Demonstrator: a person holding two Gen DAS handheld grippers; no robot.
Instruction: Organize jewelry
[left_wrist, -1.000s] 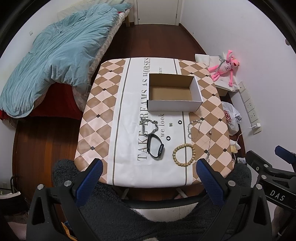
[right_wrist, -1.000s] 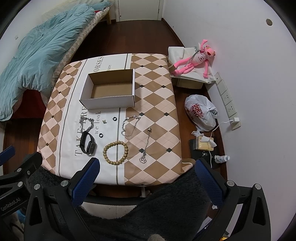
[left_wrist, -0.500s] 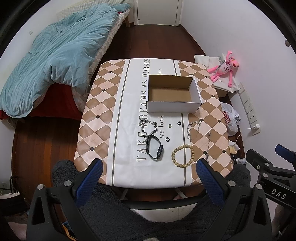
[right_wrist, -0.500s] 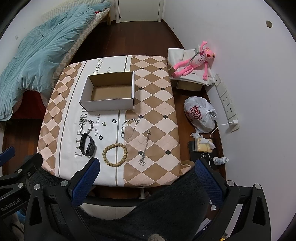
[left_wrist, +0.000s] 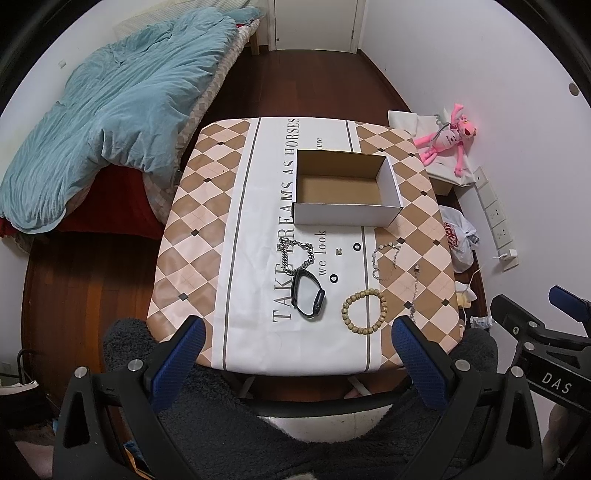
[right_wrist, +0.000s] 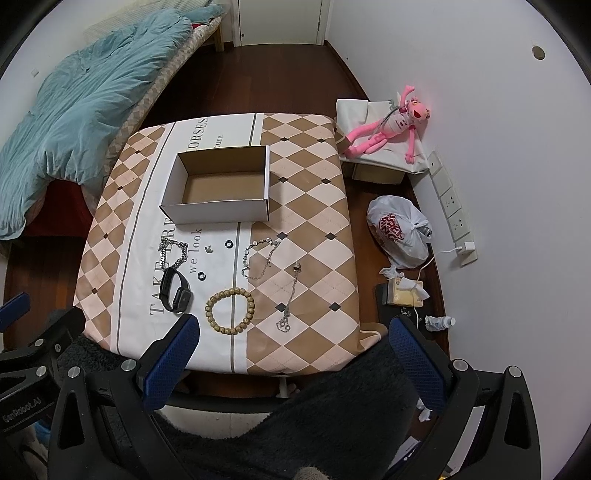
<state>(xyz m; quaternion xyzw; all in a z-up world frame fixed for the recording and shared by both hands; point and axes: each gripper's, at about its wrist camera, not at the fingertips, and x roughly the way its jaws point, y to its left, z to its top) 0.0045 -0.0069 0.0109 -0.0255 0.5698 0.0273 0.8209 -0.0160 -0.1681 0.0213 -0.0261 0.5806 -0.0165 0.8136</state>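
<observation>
An open empty white cardboard box (left_wrist: 346, 214) (right_wrist: 218, 214) stands on the checkered table (left_wrist: 192, 206) (right_wrist: 314, 206). In front of it lie a heavy silver chain (left_wrist: 295, 254) (right_wrist: 173, 253), a black smart band (left_wrist: 307, 293) (right_wrist: 176, 291), a wooden bead bracelet (left_wrist: 365, 312) (right_wrist: 230, 305), a thin silver bracelet (left_wrist: 384, 258) (right_wrist: 258, 258), a pendant necklace (left_wrist: 414, 291) (right_wrist: 290, 299) and small rings (left_wrist: 333, 277) (right_wrist: 229, 243). My left gripper (left_wrist: 295, 345) and right gripper (right_wrist: 293, 339) are open and empty, high above the table's near edge.
A bed with a teal duvet (left_wrist: 110, 110) stands left of the table. A pink plush toy (right_wrist: 388, 125), a white plastic bag (right_wrist: 400, 232) and a power strip (right_wrist: 448, 199) lie along the right wall. Dark fleece clothing (right_wrist: 314, 424) fills the bottom.
Both grippers have shifted slightly, so the table sits a little further away and lower in view. Nothing on the table has moved.
</observation>
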